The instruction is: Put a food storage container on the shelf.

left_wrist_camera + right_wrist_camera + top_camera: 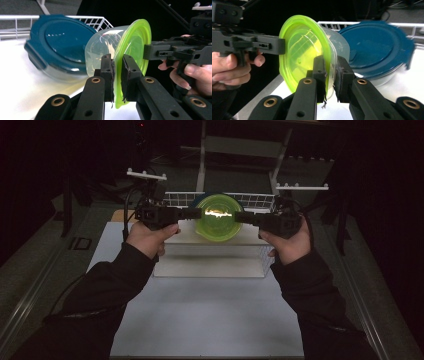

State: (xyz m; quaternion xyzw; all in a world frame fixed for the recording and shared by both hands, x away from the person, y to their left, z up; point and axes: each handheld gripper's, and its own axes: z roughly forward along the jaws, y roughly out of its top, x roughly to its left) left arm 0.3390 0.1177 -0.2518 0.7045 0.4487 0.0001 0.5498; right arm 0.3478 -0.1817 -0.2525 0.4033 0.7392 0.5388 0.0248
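Note:
A clear plastic tub [100, 50] with a lime-green lid [135, 40] hangs on its side in the air above a white platform [210, 255]. In the high view the tub [217, 217] is held from both sides. My left gripper [117, 75] is shut on the lid's rim. My right gripper [330, 75] is shut on the opposite rim, where the green lid [299, 47] meets the clear tub [339, 45]. From above, the left gripper [196, 213] and the right gripper [241, 217] point at each other.
A glass container with a dark blue lid [60, 42] lies tilted behind the tub, also seen as the blue-lidded container [374, 47]. A white wire basket [255, 200] rings the back of the platform. A pale mat [200, 320] covers the near table; the surroundings are dark.

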